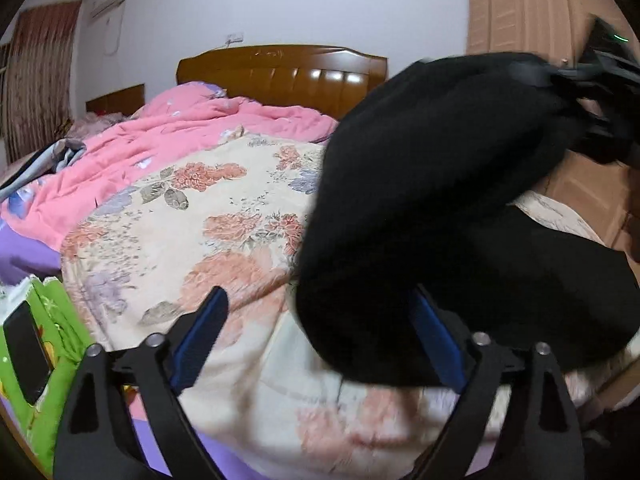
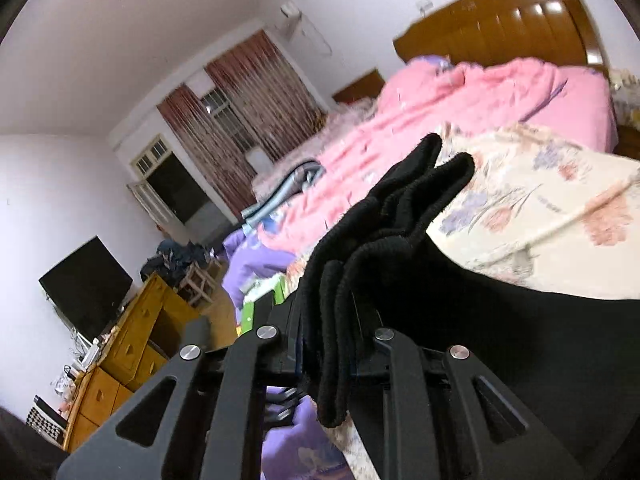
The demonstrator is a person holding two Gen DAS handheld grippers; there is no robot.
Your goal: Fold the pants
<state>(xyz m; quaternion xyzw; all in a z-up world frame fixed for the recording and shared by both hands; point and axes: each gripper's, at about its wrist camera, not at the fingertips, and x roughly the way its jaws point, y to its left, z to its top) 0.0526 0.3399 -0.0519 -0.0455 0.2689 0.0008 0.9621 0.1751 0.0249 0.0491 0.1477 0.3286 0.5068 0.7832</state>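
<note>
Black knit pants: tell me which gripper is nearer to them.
Right. The right gripper has its jaws shut on the bunched edge of the black knit pants. The left gripper is open, and the lifted fabric hangs over one side.

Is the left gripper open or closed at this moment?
Open. In the left wrist view the left gripper has its blue-padded fingers spread wide apart, and the black pants only overlap the right one.
</note>
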